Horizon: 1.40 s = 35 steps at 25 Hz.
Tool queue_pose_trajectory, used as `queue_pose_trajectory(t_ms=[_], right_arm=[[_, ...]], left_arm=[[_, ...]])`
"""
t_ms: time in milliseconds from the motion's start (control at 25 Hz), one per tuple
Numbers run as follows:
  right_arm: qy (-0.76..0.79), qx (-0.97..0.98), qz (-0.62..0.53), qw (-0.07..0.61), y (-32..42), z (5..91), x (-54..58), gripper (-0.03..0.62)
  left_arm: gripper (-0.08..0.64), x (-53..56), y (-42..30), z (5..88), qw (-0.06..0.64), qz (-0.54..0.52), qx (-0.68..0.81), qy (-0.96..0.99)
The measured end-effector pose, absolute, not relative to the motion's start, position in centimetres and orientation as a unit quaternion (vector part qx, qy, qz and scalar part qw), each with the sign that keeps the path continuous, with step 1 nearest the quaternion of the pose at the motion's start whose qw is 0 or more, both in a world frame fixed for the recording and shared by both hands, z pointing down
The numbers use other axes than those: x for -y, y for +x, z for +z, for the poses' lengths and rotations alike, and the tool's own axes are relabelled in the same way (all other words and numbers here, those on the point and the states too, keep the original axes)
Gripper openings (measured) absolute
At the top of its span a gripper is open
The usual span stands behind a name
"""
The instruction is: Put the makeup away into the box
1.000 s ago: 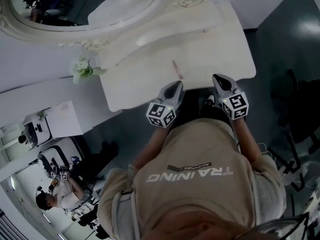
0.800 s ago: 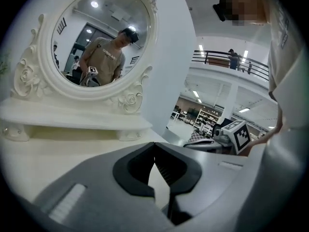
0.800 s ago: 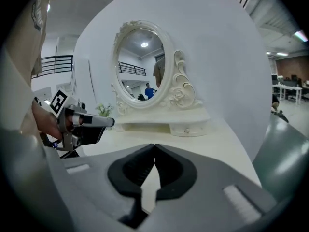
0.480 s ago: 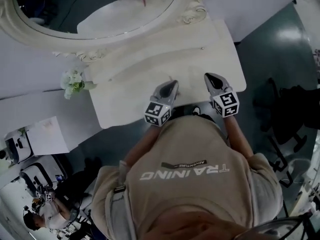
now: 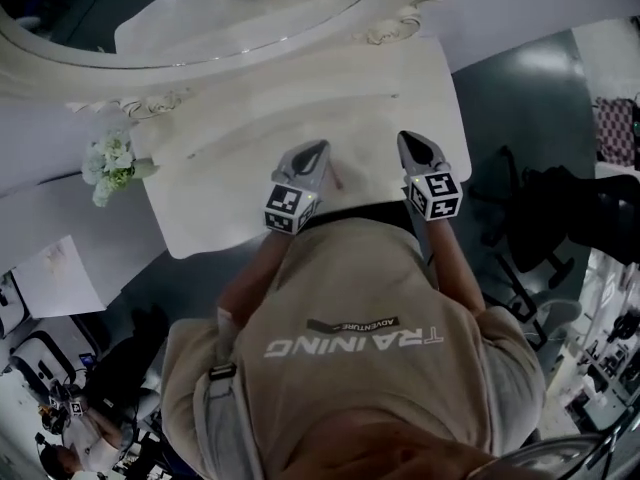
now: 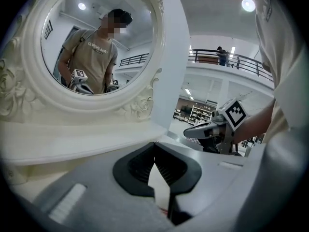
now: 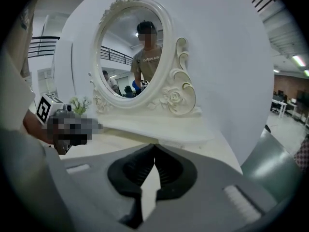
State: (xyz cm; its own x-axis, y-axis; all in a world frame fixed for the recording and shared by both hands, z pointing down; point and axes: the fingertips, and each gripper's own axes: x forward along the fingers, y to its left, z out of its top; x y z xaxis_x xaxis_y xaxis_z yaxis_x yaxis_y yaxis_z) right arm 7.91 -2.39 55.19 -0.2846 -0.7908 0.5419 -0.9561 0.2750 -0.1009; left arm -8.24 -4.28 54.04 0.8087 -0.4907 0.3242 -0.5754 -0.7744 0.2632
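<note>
- Only the head view shows the makeup, a thin pink pencil [image 5: 334,177]. It lies on the white table [image 5: 240,118] in front of the oval mirror [image 5: 200,18].
- The left tool [image 6: 154,146] shows in its own view with its ribbed pads meeting at the tips, clenched on nothing. The mirror there reflects the person holding both tools.
- The right tool [image 7: 154,146] is likewise clenched and empty in its own view, with the mirror straight ahead.
- In front of the mirror, the pencil lies just right of the left tool's nose, between the two tools and nearer the left one. Whether they touch cannot be told.
- White flowers [image 5: 108,163] stand left of the mirror's base.
- Dark grey floor [image 5: 510,118] lies to the mirror's right.
- A railed gallery [image 6: 227,62] shows beyond the mirror in the left gripper view.
</note>
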Motion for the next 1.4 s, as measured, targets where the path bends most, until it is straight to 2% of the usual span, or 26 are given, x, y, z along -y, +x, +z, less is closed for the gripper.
queue_pose_trajectory(t_ms=[160, 480, 680, 880, 1160, 1400], right_arm=[[0.541, 0.783, 0.212, 0.22, 8.3, 57.3, 3.6, 0.005], [0.55, 0.765, 0.259, 0.213, 12.3, 62.8, 7.9, 0.009], [0.541, 0.768, 0.257, 0.229, 13.8, 66.0, 10.1, 0.094], [0.546, 0.766, 0.258, 0.222, 14.9, 66.8, 11.4, 0.13], [0.547, 0.768, 0.252, 0.218, 14.4, 67.0, 13.0, 0.132], [0.58, 0.735, 0.28, 0.213, 13.6, 67.3, 13.0, 0.105]], left_arm=[[0.006, 5.5, -8.7, 55.0, 0.189, 0.125, 0.317, 0.921], [0.006, 5.0, -6.5, 54.5, 0.192, 0.162, 0.363, 0.897], [0.006, 5.0, -4.8, 55.5, 0.199, 0.181, 0.394, 0.879], [0.006, 5.2, -2.9, 56.2, 0.206, 0.193, 0.394, 0.875], [0.006, 5.5, -1.6, 56.5, 0.217, 0.182, 0.389, 0.876], [0.006, 5.5, -4.6, 54.6, 0.205, 0.161, 0.401, 0.878]])
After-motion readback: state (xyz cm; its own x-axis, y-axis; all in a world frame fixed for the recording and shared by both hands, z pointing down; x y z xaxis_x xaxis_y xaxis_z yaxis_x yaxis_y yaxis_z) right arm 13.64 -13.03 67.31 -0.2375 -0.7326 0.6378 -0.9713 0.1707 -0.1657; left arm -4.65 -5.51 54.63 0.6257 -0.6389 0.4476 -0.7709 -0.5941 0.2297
